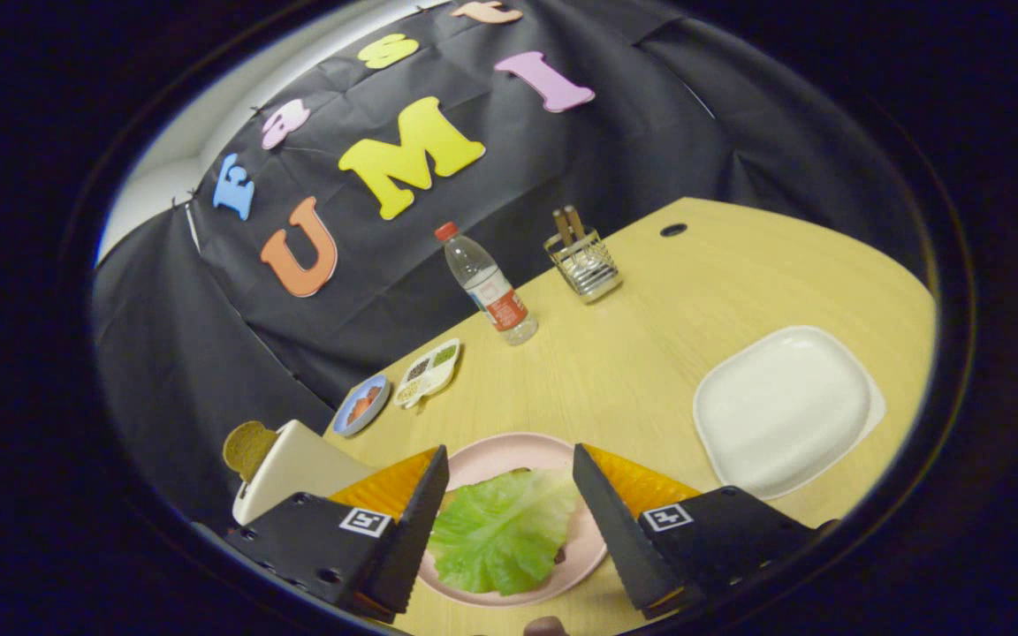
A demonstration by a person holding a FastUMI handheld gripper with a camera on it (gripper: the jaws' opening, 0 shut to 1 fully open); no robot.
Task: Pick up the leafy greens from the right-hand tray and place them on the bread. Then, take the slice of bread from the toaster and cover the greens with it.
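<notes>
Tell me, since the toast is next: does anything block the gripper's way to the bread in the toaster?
Nothing visible does. The open gripper straddles the greens on the pink plate; the toaster with its bread slice stands just beside one finger.

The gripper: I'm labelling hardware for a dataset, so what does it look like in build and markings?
The gripper has two wedge-shaped fingers that taper toward their tips, each mounted on a boxy block with small screw holes. Each block carries a small square white tag with a black pattern. The fingers stand open on either side of the leafy greens on the pink plate. No cables are visible.
</notes>
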